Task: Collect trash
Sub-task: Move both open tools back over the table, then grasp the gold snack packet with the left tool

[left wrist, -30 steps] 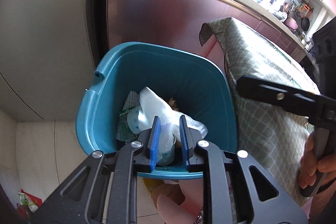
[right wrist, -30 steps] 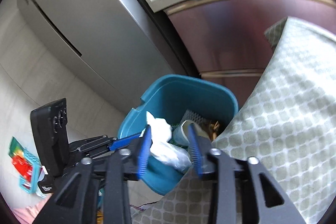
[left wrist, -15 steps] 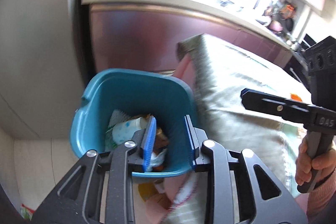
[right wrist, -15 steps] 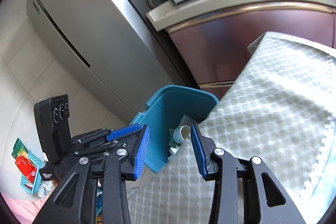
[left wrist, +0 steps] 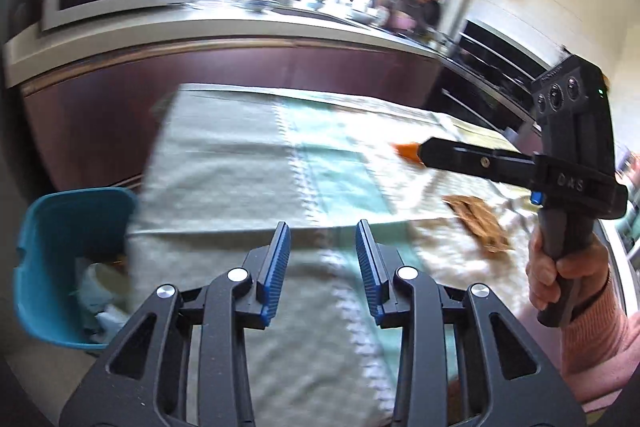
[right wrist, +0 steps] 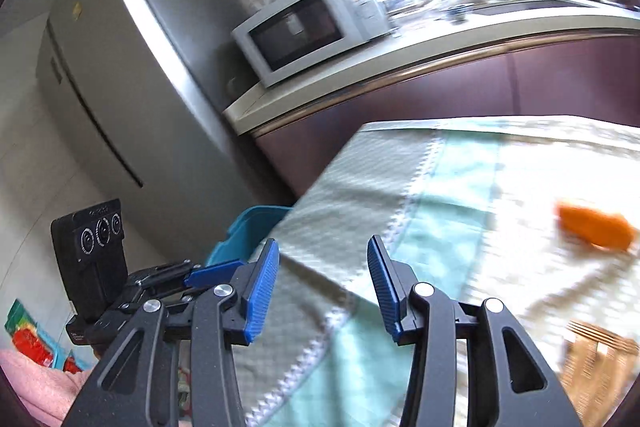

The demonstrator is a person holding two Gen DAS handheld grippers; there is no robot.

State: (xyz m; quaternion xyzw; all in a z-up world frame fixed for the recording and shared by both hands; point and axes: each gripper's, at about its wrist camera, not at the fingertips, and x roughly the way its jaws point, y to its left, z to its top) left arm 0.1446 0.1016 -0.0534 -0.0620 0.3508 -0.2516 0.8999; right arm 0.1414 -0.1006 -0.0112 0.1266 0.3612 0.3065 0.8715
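Trash remains on the cloth-covered tabletop (left wrist: 224,163): orange scrap (right wrist: 592,227) at two o'clock, brown wrapper (left wrist: 478,223) at four. Left tool (left wrist: 322,259) and right tool (right wrist: 322,279) are opening, empty; a hurried reach might bunch the cloth.

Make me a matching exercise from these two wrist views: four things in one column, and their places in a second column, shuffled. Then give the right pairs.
Things:
1. teal bin
2. microwave
3. orange scrap
4. fridge

Places:
A. on the kitchen counter
B. on the floor beside the table's edge
C. standing beside the counter's end
D. lying on the tablecloth

Pairs: 1-B, 2-A, 3-D, 4-C
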